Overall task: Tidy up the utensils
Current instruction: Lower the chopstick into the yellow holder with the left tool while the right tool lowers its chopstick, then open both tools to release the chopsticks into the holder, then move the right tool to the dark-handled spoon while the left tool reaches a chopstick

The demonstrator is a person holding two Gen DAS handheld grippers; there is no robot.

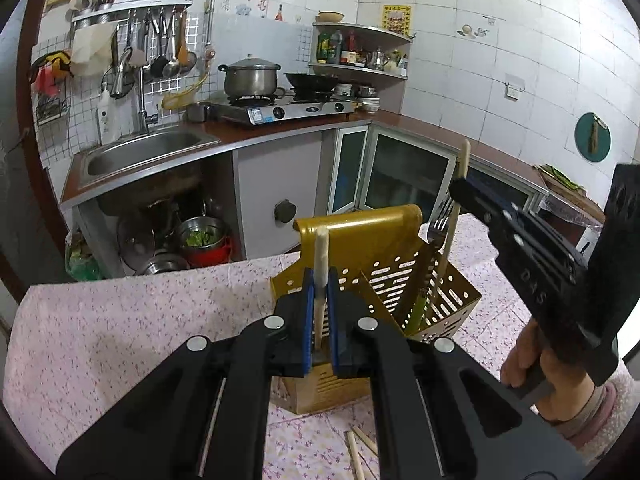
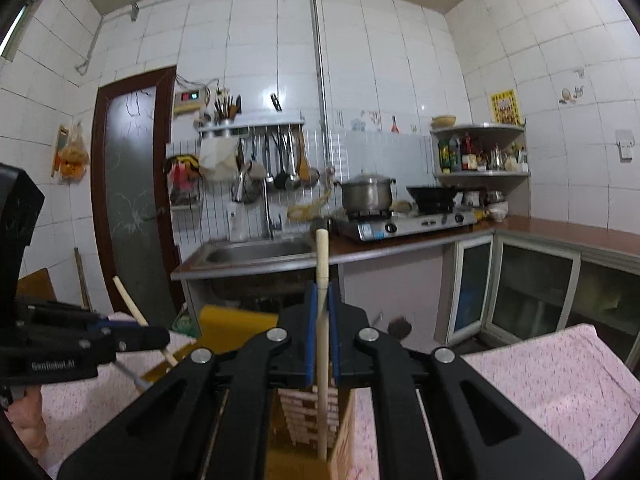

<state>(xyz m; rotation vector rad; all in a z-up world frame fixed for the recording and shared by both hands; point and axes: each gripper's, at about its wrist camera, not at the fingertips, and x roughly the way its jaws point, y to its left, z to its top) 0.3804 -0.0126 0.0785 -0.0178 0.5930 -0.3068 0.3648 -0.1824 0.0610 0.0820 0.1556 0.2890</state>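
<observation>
Forks [image 1: 439, 227] are standing in the holder's [image 1: 360, 232] right compartment, just beside the spot your right gripper [image 1: 460, 188] is working over. Loose chopsticks [image 1: 360, 448] are lying on the floral cloth [image 1: 120, 320] by the holder's base. Sink [image 1: 140, 152] and stove [image 1: 288, 110] are sitting along the counter behind (tiled walls all round). Your left gripper [image 1: 320, 280] is clamping one chopstick [image 1: 320, 248] upright over the left compartment; your right is pinching another [image 2: 322, 264], its lower end reaching into the holder.
</observation>
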